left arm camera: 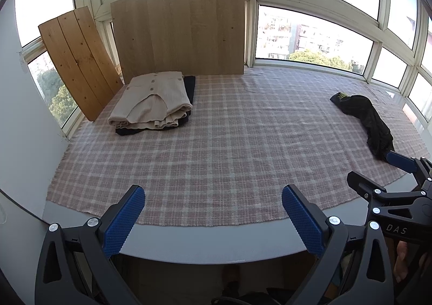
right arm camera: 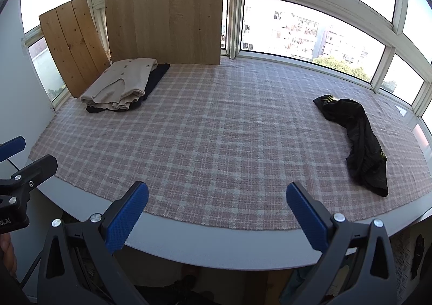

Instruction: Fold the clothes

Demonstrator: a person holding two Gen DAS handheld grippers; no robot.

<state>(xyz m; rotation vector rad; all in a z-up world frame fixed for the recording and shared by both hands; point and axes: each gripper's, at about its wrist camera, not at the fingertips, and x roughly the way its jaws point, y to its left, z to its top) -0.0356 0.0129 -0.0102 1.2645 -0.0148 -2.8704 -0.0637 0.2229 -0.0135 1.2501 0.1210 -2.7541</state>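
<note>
I hold both hand-held grippers, left (left arm camera: 213, 215) and right (right arm camera: 217, 214), level at the desk (right arm camera: 216, 245) edge, jaws apart, empty.

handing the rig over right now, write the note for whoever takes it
Left gripper: open, empty, at the near table edge.
Right gripper: open, empty, at the near edge too.
Done: beige top folded on a dark garment, stacked far left on the plaid cloth.
Left: black garment lies crumpled on the right, unfolded. Likely next: pull it to the middle, spread, fold, stack.
</note>
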